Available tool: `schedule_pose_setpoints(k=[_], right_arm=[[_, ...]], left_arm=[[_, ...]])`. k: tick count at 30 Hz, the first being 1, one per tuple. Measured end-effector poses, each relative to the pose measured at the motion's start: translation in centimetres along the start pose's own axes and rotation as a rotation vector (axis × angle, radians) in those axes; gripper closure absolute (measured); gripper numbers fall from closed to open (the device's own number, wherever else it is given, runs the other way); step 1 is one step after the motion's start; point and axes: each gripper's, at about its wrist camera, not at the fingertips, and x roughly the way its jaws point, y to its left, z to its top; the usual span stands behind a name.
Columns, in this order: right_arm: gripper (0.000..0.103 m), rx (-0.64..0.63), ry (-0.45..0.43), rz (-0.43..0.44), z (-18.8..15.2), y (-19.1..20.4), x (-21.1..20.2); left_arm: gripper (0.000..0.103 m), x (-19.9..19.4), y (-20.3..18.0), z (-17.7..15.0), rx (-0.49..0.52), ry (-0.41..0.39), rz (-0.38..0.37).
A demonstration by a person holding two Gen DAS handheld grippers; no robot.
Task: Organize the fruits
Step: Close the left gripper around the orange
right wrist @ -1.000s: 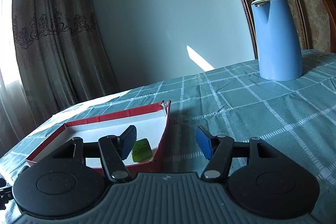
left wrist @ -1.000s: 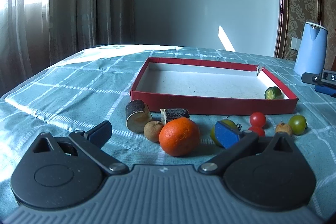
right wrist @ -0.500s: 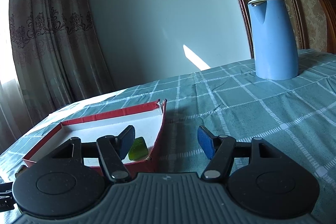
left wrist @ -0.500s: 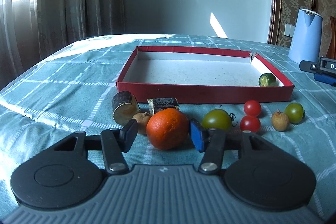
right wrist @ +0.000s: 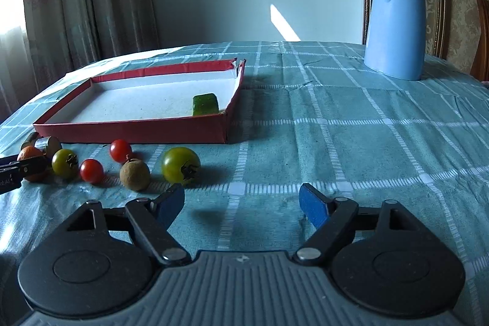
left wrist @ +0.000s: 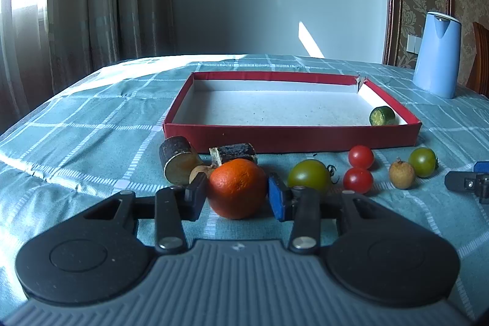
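Note:
My left gripper [left wrist: 237, 196] is shut on the orange [left wrist: 237, 192], which rests on the tablecloth before the red tray [left wrist: 290, 134]. The tray holds one green cucumber piece [left wrist: 382, 115]. On the cloth lie two dark cut pieces [left wrist: 178, 159], a green tomato [left wrist: 308, 176], two red cherry tomatoes [left wrist: 358, 180], a longan [left wrist: 401, 174] and a smaller green tomato [left wrist: 423, 161]. My right gripper [right wrist: 243, 205] is open and empty, low over the cloth right of the fruit; a green tomato [right wrist: 180, 164] and a longan [right wrist: 134, 170] lie just ahead of its left finger.
A blue kettle [right wrist: 395, 25] stands at the back right of the table. A wooden chair [left wrist: 481, 60] is beyond it. Curtains hang at the left. The tray [right wrist: 137, 130] has a torn far right corner.
My left gripper has closed from wide open onto the orange. My right gripper has drawn back from the tray, turned towards the loose fruit, and opened wider.

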Motion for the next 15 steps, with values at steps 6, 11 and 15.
schedule_pose_setpoints(k=[6,11,15], right_arm=[[0.02,-0.004,0.026,0.021,0.1,-0.1,0.5],[0.019,0.029,0.021,0.05,0.0,-0.7,0.5],[0.019,0.023,0.019,0.044,0.0,-0.5,0.6]], left_arm=[[0.065,-0.2,-0.2,0.0,0.005,-0.008,0.021],[0.065,-0.6,-0.4,0.5,-0.017,-0.009,0.037],[0.065,-1.5,-1.4,2.1,0.011,-0.043,0.042]])
